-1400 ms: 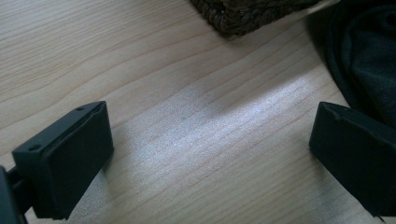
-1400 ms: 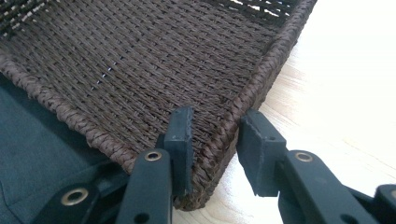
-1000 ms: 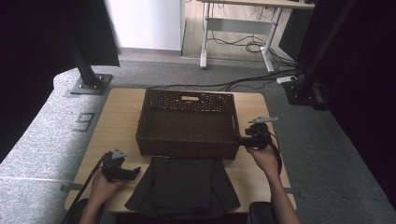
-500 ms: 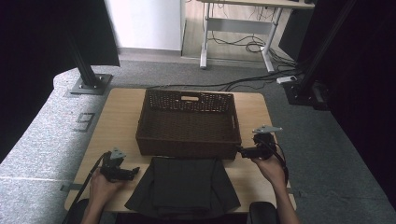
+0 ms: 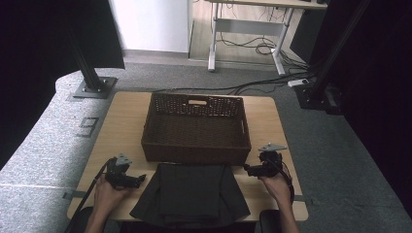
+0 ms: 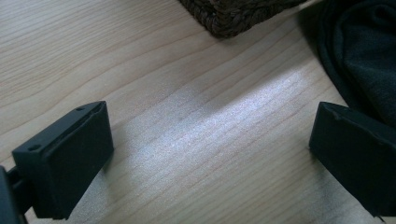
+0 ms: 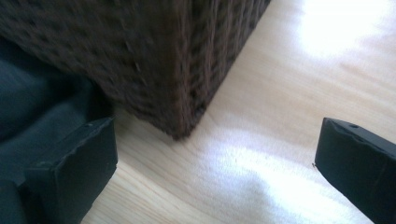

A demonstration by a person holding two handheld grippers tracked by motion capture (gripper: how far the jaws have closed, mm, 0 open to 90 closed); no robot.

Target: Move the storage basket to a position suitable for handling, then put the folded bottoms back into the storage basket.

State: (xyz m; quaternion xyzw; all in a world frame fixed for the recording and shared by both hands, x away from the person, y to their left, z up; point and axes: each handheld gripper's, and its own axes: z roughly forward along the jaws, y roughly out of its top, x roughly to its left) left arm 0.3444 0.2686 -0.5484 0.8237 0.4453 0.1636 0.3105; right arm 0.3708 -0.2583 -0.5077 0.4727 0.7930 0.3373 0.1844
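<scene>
Folded dark grey cloth garment (image 5: 189,196) lying flat on the pale wooden surface (image 5: 121,124), directly in front of the dark brown woven wicker basket (image 5: 197,127), its far edge just beside the basket's near wall. Left tool (image 5: 138,178) resting near the garment's left edge, off the basket's near left corner; right tool (image 5: 248,170) low at the garment's upper right corner, by the basket's near right corner.

From the high view: basket's open rectangular inside and handle slot visible, both hands and trailing cables too, but jaw gaps too small to read.

From the left gripper view: left tool (image 6: 205,154) spread wide, bare wood grain between the jaws, garment (image 6: 364,51) beside the right jaw, basket corner (image 6: 233,14) beyond.

From the right gripper view: right tool (image 7: 215,168) just opened and spread wide, nothing gripped, basket corner (image 7: 182,88) straight ahead, garment (image 7: 32,116) behind the left jaw.
</scene>
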